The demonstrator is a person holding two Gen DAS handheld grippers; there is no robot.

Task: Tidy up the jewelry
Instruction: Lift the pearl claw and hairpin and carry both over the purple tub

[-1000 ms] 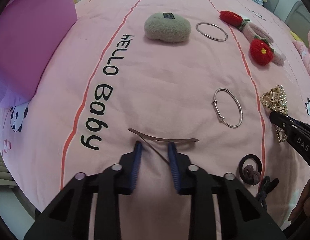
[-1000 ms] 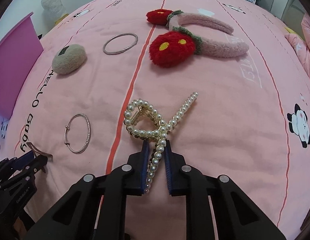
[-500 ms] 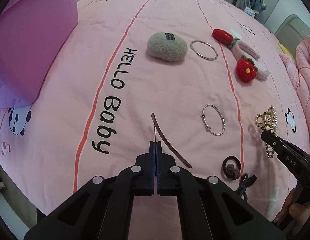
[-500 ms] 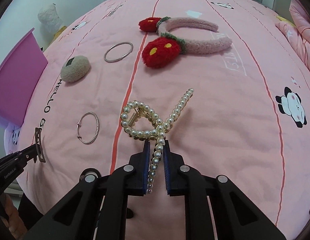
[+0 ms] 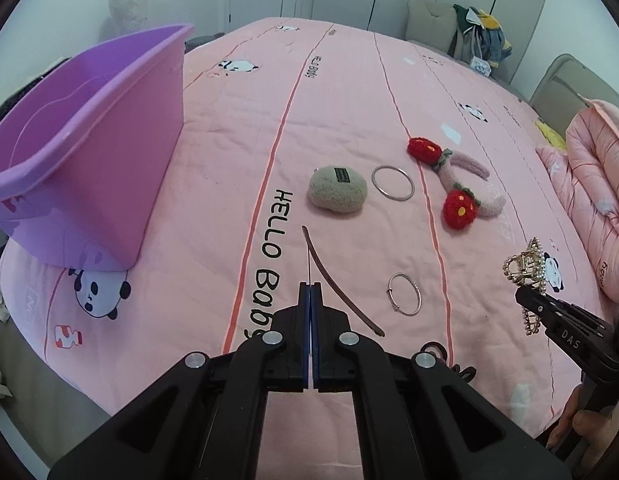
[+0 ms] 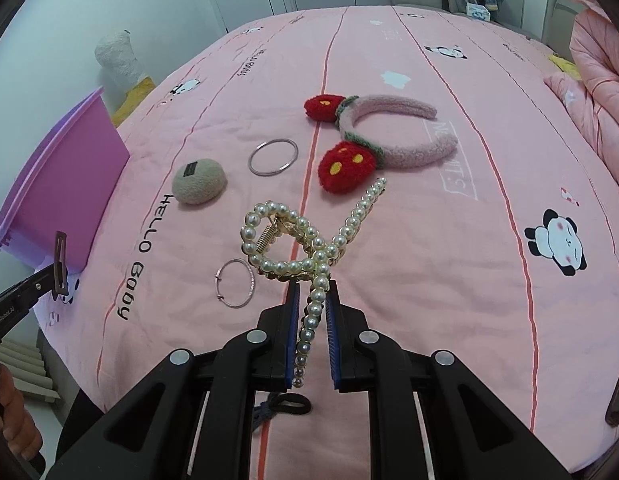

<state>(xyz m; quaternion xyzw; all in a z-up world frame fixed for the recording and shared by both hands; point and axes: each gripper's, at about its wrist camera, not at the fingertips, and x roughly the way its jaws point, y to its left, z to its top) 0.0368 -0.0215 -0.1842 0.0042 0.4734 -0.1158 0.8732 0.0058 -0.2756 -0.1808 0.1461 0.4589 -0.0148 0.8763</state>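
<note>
My left gripper (image 5: 310, 294) is shut on a brown snap hair clip (image 5: 333, 280) and holds it above the pink bedspread; it also shows in the right wrist view (image 6: 60, 266). My right gripper (image 6: 312, 292) is shut on a pearl hair claw (image 6: 305, 240), lifted off the bed; the claw shows in the left wrist view (image 5: 527, 270) at the right. A purple basket (image 5: 81, 140) stands at the left, also seen in the right wrist view (image 6: 57, 184).
On the bedspread lie a beige plush puff (image 5: 337, 194), a silver bangle (image 5: 391, 183), a thin bracelet (image 5: 405, 294), a pink strawberry headband (image 6: 389, 136) and dark hair ties (image 5: 437, 350). A pink duvet (image 5: 601, 184) is heaped at the right.
My left gripper closed on the brown clip and lifted it off the bed. My right gripper rose with the pearl claw. Both cameras now look from higher up.
</note>
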